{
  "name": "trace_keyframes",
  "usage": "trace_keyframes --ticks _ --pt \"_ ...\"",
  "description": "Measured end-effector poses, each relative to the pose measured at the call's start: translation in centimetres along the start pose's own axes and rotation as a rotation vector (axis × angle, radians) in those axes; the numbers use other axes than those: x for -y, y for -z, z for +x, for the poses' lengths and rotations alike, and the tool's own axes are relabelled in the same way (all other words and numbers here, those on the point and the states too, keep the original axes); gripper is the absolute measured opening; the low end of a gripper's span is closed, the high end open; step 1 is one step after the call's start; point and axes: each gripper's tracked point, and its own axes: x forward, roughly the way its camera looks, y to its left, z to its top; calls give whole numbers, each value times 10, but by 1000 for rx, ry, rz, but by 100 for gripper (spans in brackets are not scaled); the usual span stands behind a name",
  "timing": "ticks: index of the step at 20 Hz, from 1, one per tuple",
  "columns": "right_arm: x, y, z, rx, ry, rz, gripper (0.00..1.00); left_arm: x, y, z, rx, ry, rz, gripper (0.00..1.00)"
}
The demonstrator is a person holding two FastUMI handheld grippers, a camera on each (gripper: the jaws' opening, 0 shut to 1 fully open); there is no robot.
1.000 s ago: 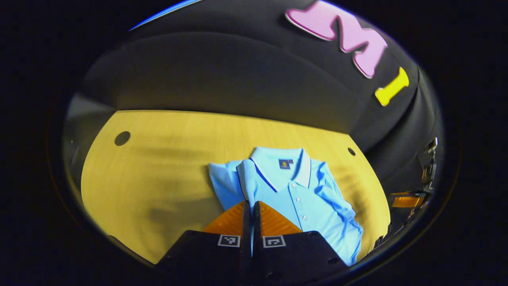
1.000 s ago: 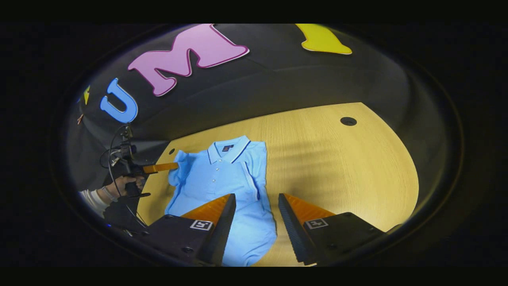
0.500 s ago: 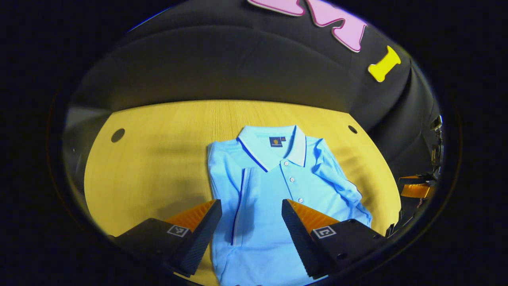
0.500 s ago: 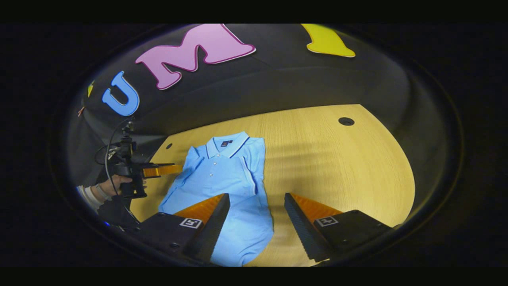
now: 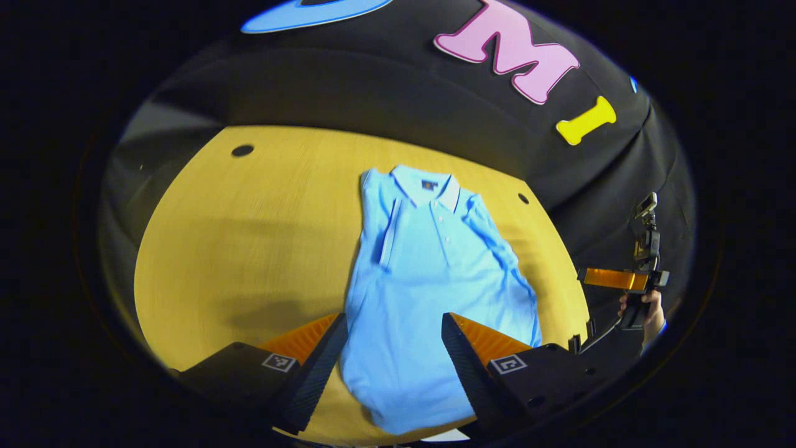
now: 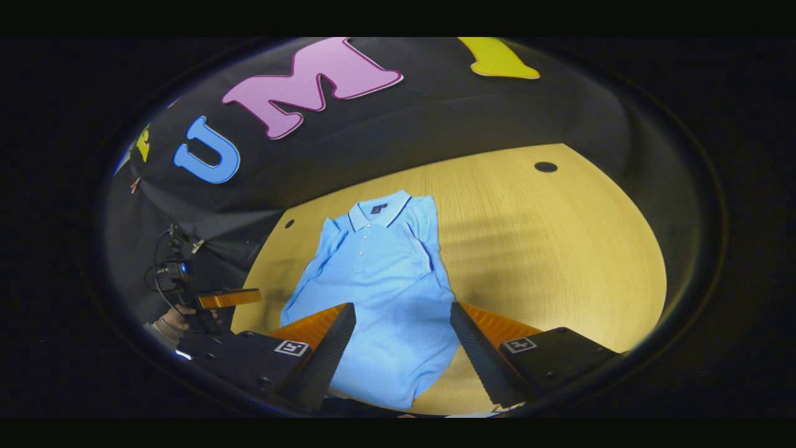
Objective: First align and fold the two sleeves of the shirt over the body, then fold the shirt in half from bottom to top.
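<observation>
Wide yellow worktop [image 5: 249,249], and the blue shirt [image 5: 429,274] lies flat on it, collar at twelve o'clock, hem at six. Both sleeves look folded over the body, so by my reckoning the bottom-to-top fold comes next: each claw needs a hem corner. Left claw [image 5: 392,354] hangs over the hem with fingers apart, holding nothing; right claw [image 6: 401,348] likewise. Small holes in the worktop [image 6: 545,167] sit well clear; nothing blocks.

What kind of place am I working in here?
Likely a staged recording booth rather than a home: a bare wooden table with cable holes, black cloth walls close behind it, and a single blue polo shirt laid flat for folding.
</observation>
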Motion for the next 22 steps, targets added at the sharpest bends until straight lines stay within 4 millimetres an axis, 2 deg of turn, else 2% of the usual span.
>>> trace_keyframes --ticks 2,3,4,5,8,13,15,17,18,19,20,21,22 --pt "8 30 -8 -27 24 43 100 -12 47 -8 -57 -25 -16 98" --pt "9 43 -12 -38 31 65 96 -14 67 -14 -77 -28 -29 98" --pt "8 57 -16 -50 28 92 100 -13 81 -17 -91 -29 -43 98" --pt "7 72 -20 -61 26 121 96 -11 92 -19 -95 -26 -54 98" --pt "8 114 -28 -104 38 178 96 1 119 -16 -113 1 -96 98" --pt "9 178 -31 -196 72 227 96 12 138 -14 -141 40 -121 98" --pt "3 198 -28 -236 65 248 96 12 139 -10 -152 41 -115 98" --pt "6 213 -23 -273 85 263 96 13 141 -7 -173 50 -115 98" --pt "8 219 -21 -292 93 286 96 14 143 -5 -184 53 -120 98" --pt "4 215 -20 -290 80 323 96 14 144 -4 -194 54 -120 97" --pt "2 213 -17 -290 71 361 88 14 144 -2 -202 55 -120 97" --pt "2 213 -14 -301 73 385 94 15 144 1 -213 54 -120 97" --pt "2 213 -11 -312 78 397 94 16 146 5 -228 52 -119 97"
